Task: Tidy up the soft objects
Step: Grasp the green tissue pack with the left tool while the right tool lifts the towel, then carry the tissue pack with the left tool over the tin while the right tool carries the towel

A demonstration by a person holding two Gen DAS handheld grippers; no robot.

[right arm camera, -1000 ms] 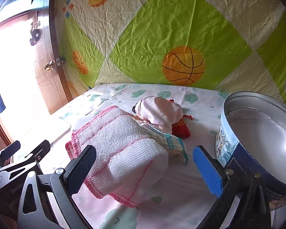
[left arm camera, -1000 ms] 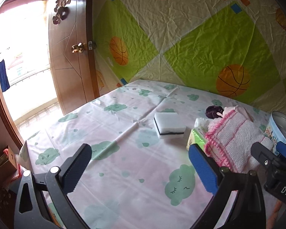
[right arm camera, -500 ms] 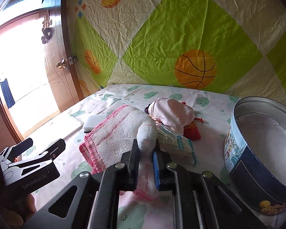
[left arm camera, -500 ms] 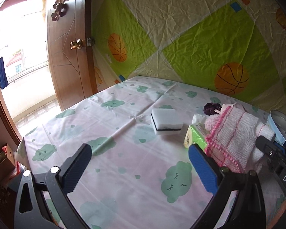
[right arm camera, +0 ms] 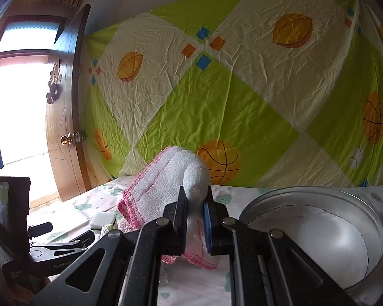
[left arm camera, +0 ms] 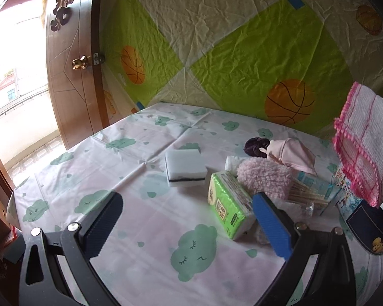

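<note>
Room: a crumpled sheet [right arm camera: 217, 97] of green and cream diamonds with orange basketballs covers the wall behind the table; a brown wooden door [left arm camera: 71, 76] with a brass knob [left arm camera: 79, 63] stands open at the left, bright daylight beyond it.
Table: a pale cloth [left arm camera: 120, 178] printed with green sleepy clouds covers it, creased in a cross near the middle.
Tin: a round metal tin [right arm camera: 316, 229] with a bare silver inside stands at the table's right edge.
Cloth in the air: a white woven dishcloth [right arm camera: 166, 186] with pink crochet edging hangs lifted off the table, above the tin's left rim.
Right tongs [right arm camera: 195, 219]: clenched on a fold of the dishcloth.
Left tongs [left arm camera: 189, 219]: released, spread wide above the table's near edge, touching nothing.
Pile: near the right edge lie a green tissue pack [left arm camera: 229, 206], a fluffy pink piece [left arm camera: 265, 178], a pale blue packet [left arm camera: 311, 188], a pink fabric item [left arm camera: 291, 153] and a dark purple scrunchie [left arm camera: 255, 146], touching one another.
Sponge: a white sponge [left arm camera: 185, 164] with a dark stripe lies near the table's middle, just left of the pile.
</note>
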